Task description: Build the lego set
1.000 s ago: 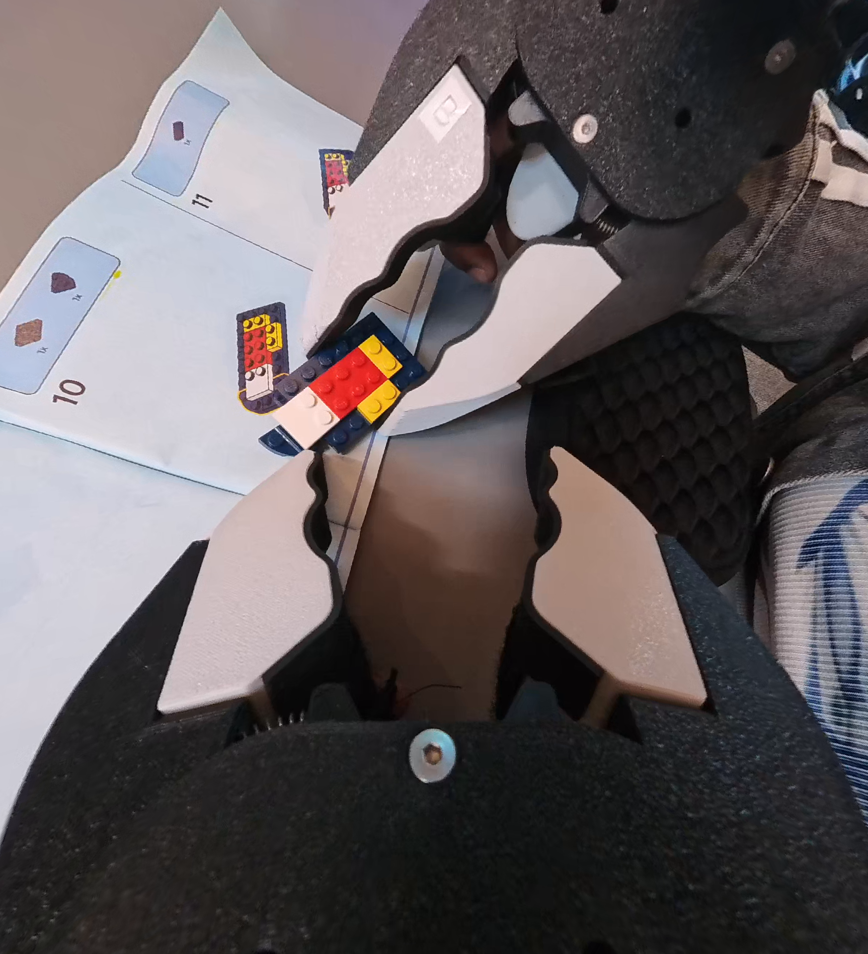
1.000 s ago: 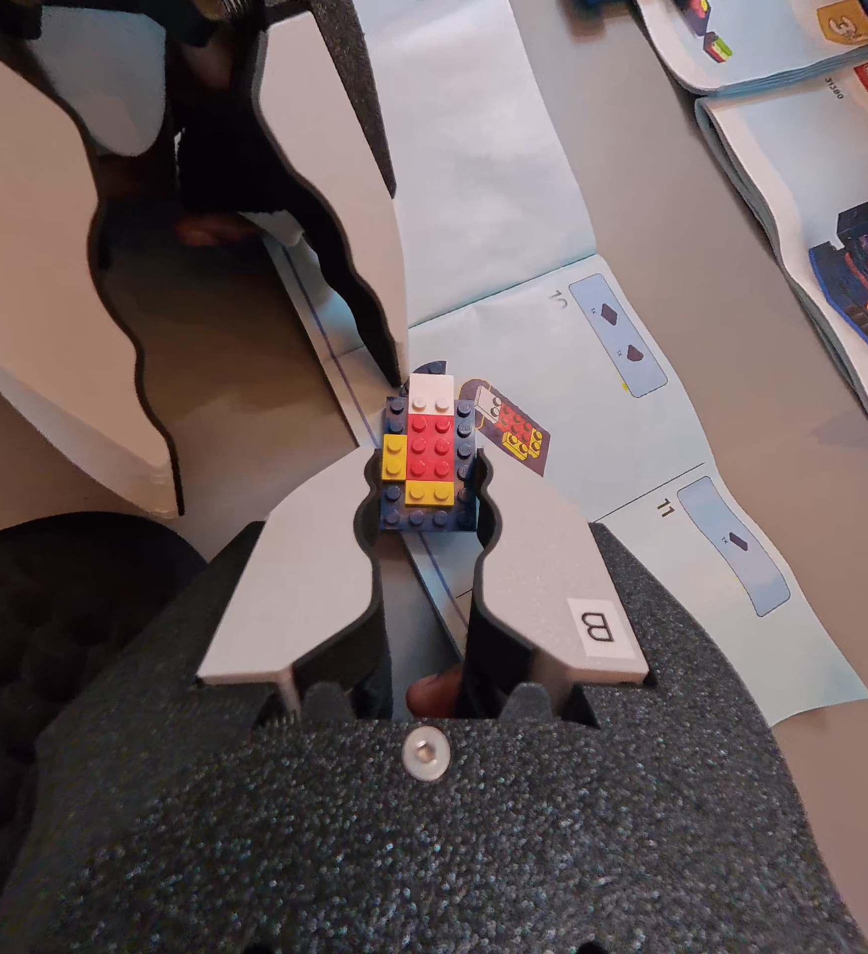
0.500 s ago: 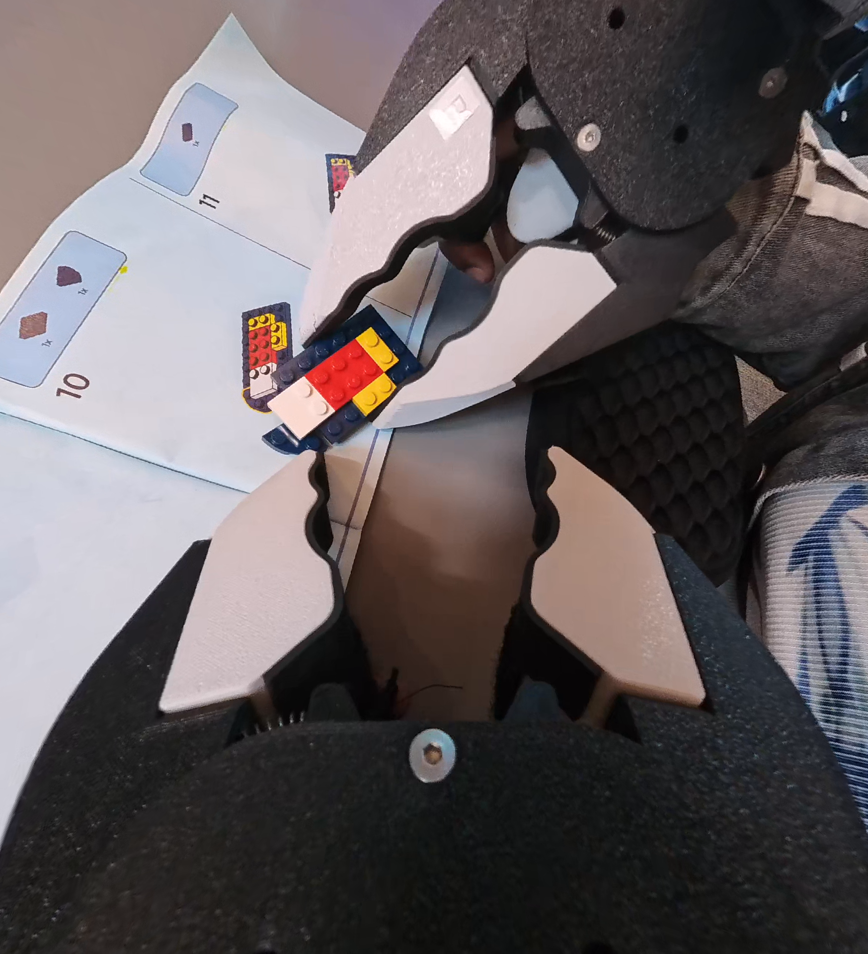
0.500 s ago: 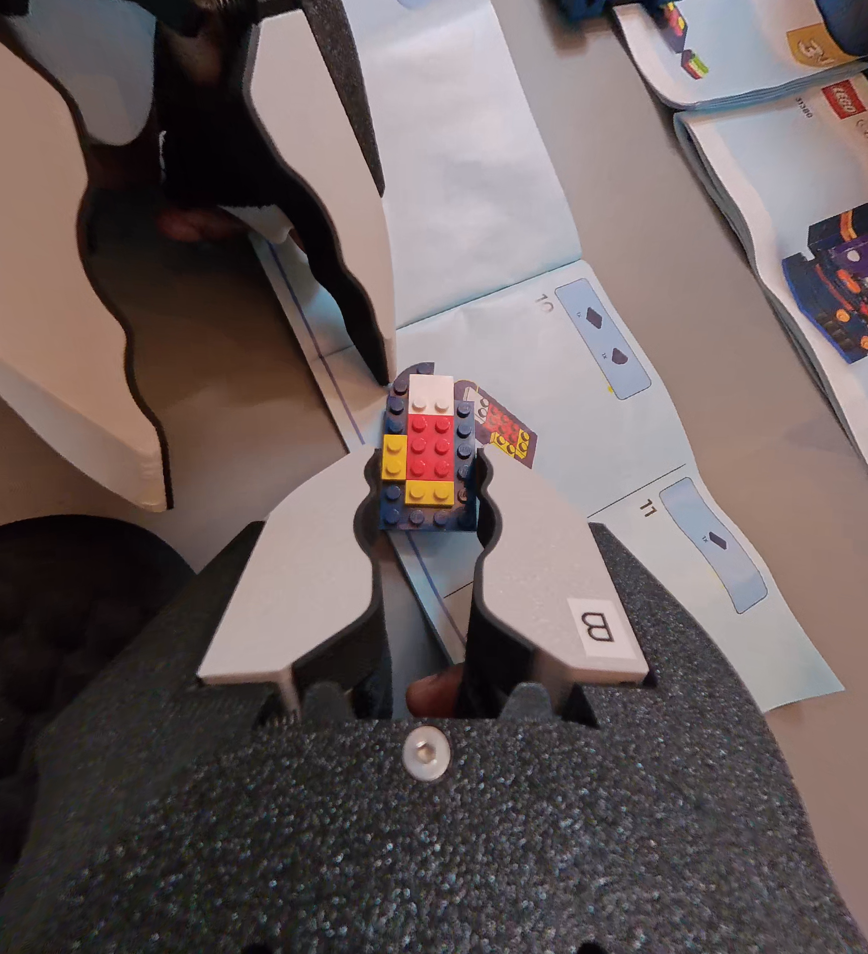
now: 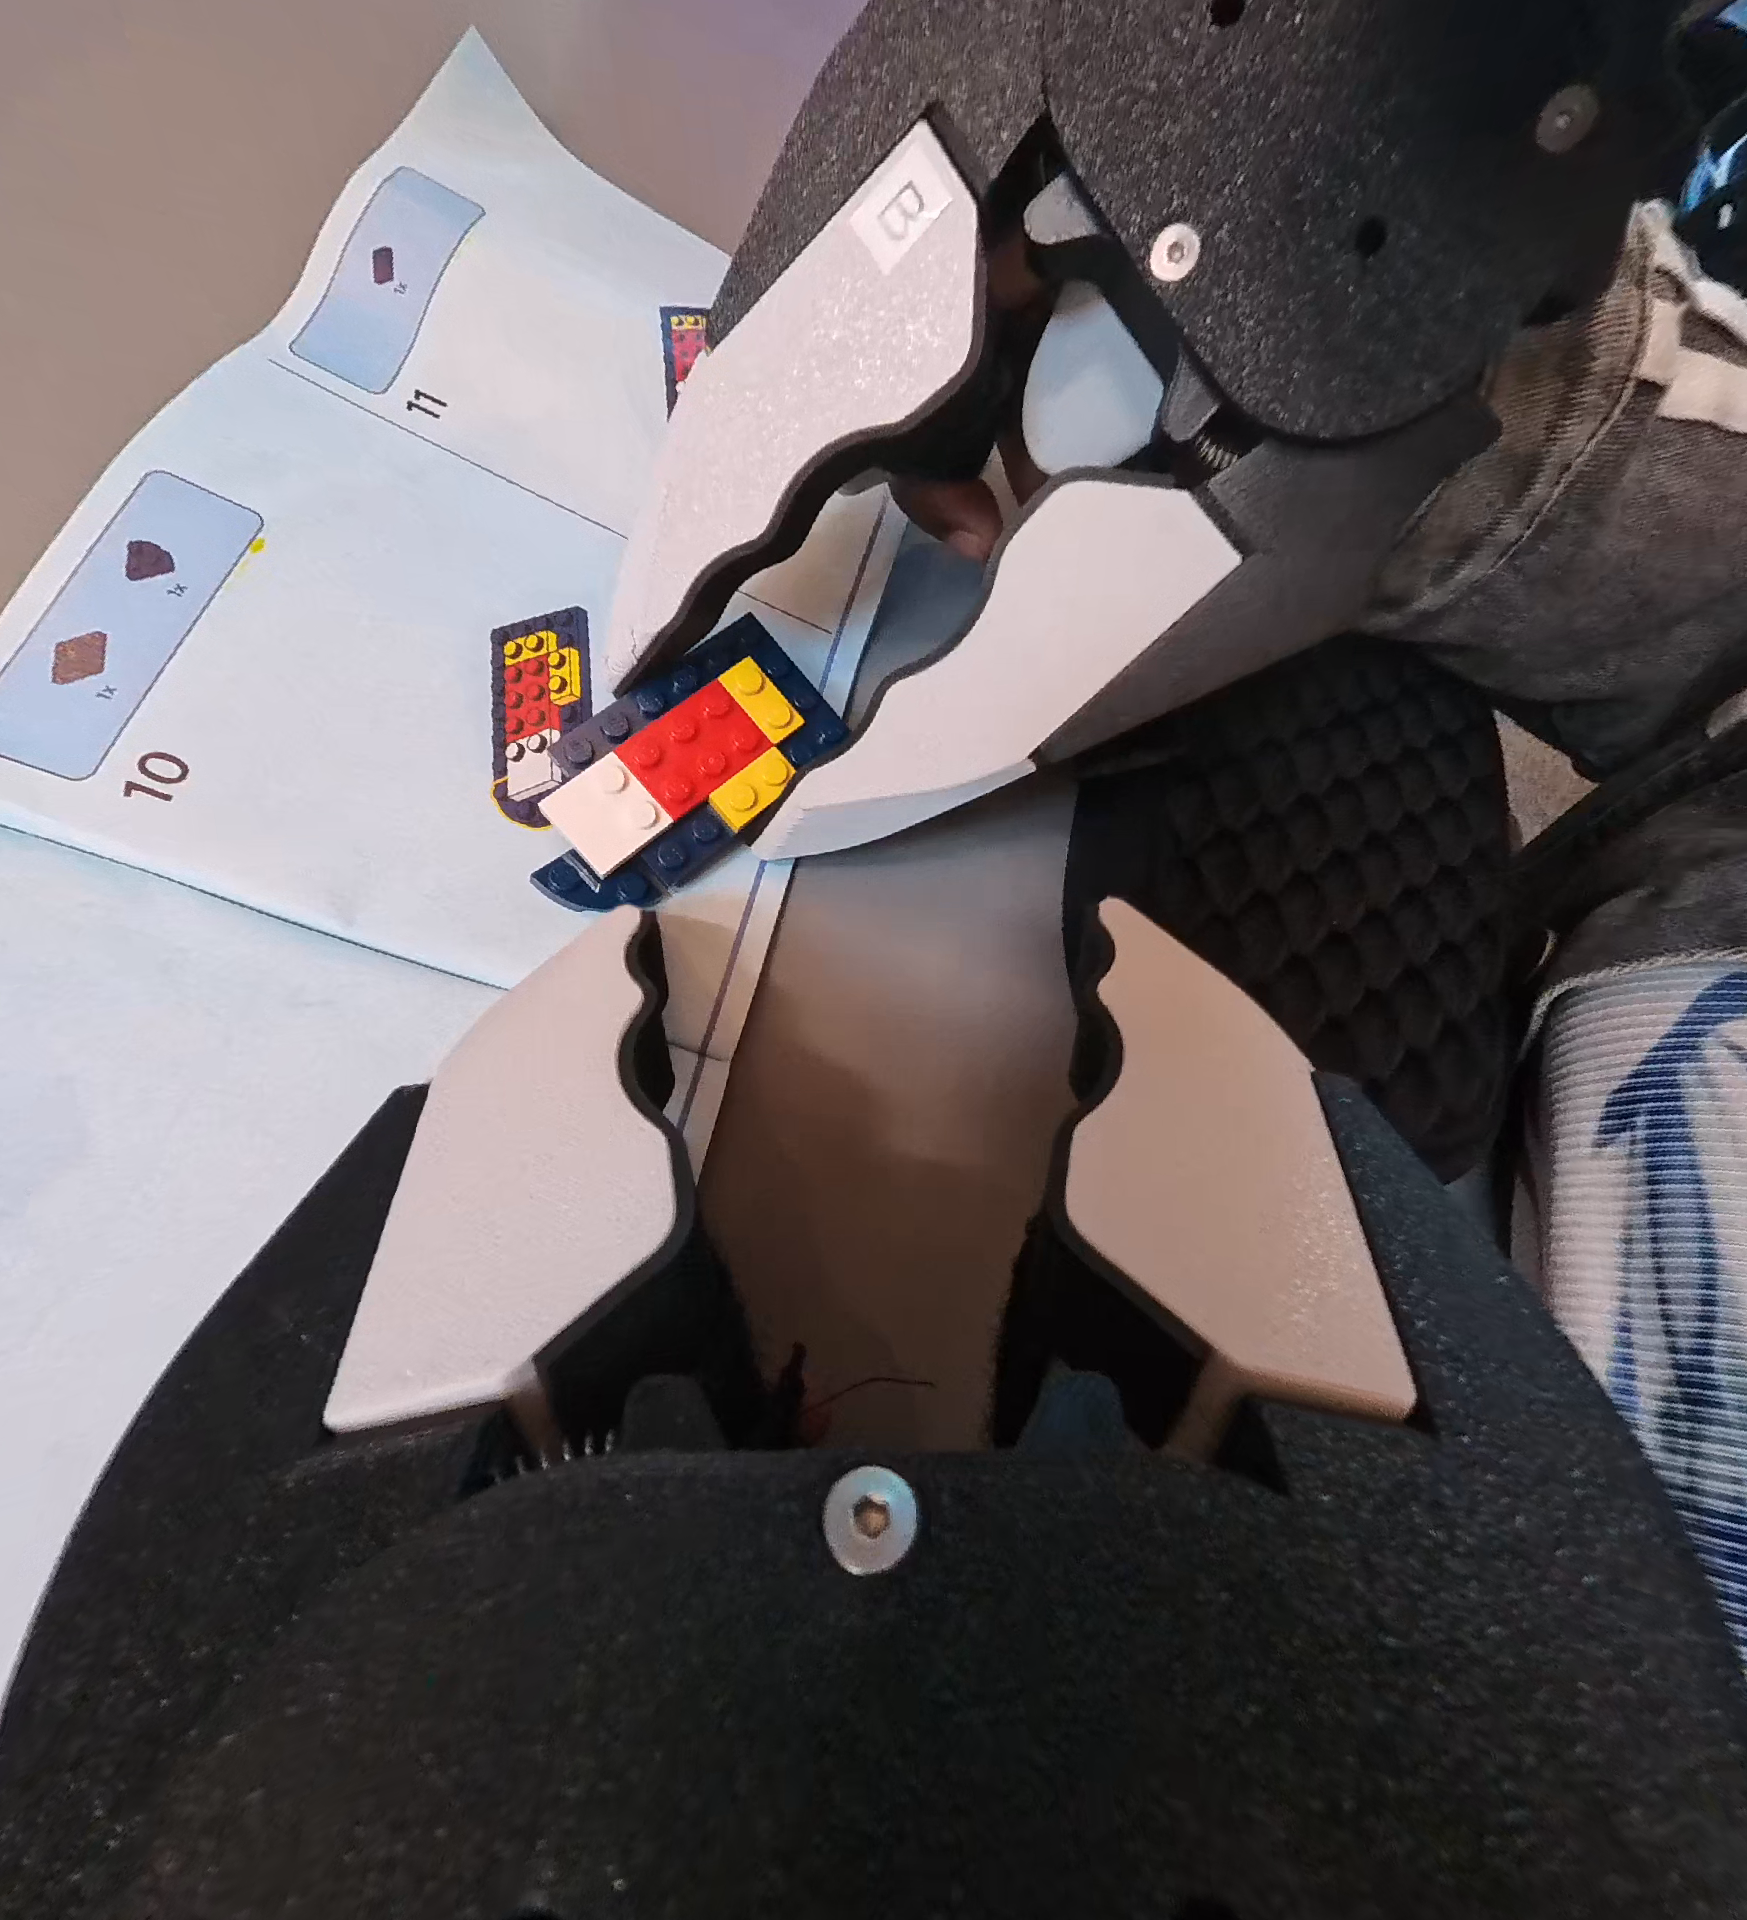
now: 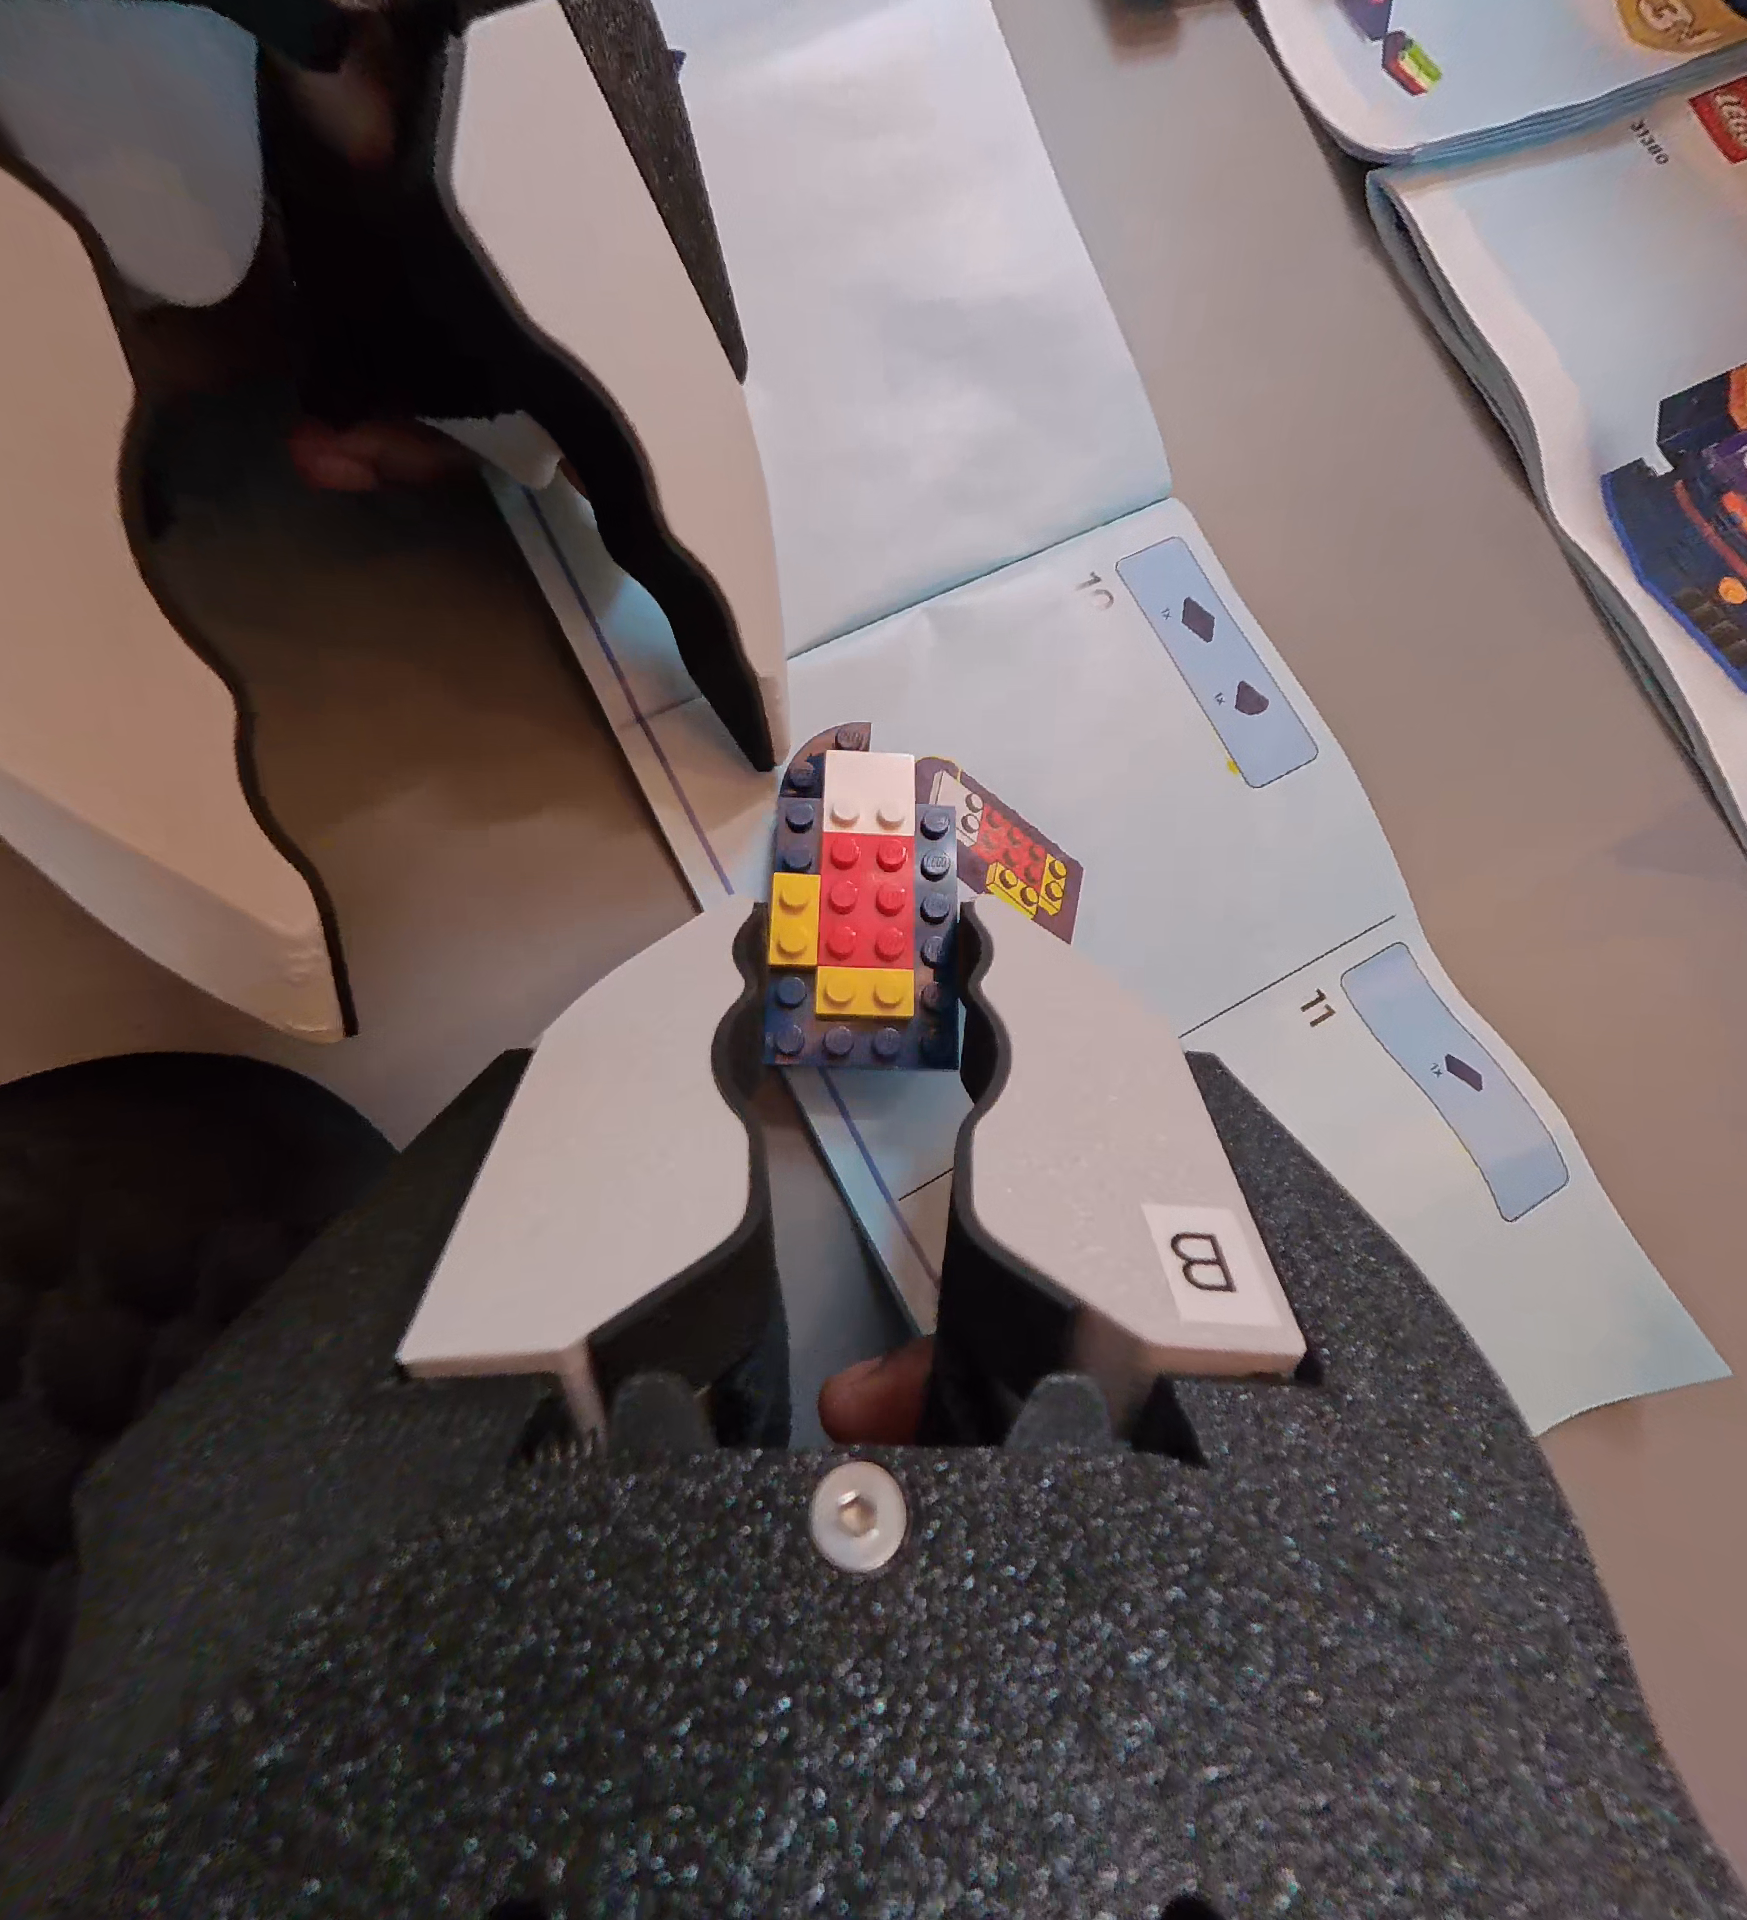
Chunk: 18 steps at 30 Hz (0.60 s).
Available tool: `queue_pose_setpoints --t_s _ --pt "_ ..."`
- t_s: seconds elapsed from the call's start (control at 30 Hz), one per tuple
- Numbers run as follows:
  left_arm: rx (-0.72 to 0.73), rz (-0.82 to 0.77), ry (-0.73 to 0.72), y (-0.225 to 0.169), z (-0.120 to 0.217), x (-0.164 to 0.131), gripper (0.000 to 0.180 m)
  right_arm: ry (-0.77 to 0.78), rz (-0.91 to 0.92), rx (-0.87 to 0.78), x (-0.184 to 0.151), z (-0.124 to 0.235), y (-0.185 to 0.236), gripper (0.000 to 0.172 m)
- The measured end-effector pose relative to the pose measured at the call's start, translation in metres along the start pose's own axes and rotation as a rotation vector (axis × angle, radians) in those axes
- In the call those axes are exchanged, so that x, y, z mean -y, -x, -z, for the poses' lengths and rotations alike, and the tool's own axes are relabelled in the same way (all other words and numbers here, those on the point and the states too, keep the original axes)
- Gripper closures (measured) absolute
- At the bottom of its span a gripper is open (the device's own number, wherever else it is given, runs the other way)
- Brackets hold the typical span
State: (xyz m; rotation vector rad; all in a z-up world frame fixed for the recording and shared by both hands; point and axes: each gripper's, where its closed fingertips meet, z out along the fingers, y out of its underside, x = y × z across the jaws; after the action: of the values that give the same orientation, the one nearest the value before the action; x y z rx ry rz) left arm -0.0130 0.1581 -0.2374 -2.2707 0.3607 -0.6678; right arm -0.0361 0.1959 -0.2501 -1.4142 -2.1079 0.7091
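A small brick assembly [image 6: 864, 904], a dark blue plate topped with red, yellow and white pieces, is pinched at its near end between my right gripper's [image 6: 858, 935] pads and held just above a pale blue instruction sheet [image 6: 1212, 883]. My left gripper [image 5: 874, 925] is open and empty; its left fingertip [image 5: 630, 935] is just short of the assembly's white end [image 5: 604, 810]. In the left wrist view the right gripper [image 5: 703, 758] comes in from the top, shut on the assembly. In the right wrist view the left gripper [image 6: 547, 883] stands wide open at the upper left.
The instruction sheet [image 5: 277, 623] lies open on the grey table [image 6: 1316, 364]. Two more booklets [image 6: 1627, 364] lie at the far right in the right wrist view. A person's denim sleeve [image 5: 1575, 520] and striped clothing [image 5: 1679, 1247] fill the right side of the left wrist view.
The right gripper has drifted slightly over the sheet with the assembly still in its grasp. The left gripper stays open, close to the assembly's white end.
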Motion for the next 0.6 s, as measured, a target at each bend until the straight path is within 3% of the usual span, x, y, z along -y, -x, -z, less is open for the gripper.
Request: queue_pose_setpoints --t_s 0.47,0.6 --pt "0.026 -0.039 0.016 0.0 -0.001 -0.001 0.104 0.007 -0.006 0.0 0.0 0.0 0.0 0.137" --pt "0.085 0.0 -0.208 0.002 0.036 0.032 0.108 0.005 -0.016 0.007 -0.001 0.0 0.0 0.137"
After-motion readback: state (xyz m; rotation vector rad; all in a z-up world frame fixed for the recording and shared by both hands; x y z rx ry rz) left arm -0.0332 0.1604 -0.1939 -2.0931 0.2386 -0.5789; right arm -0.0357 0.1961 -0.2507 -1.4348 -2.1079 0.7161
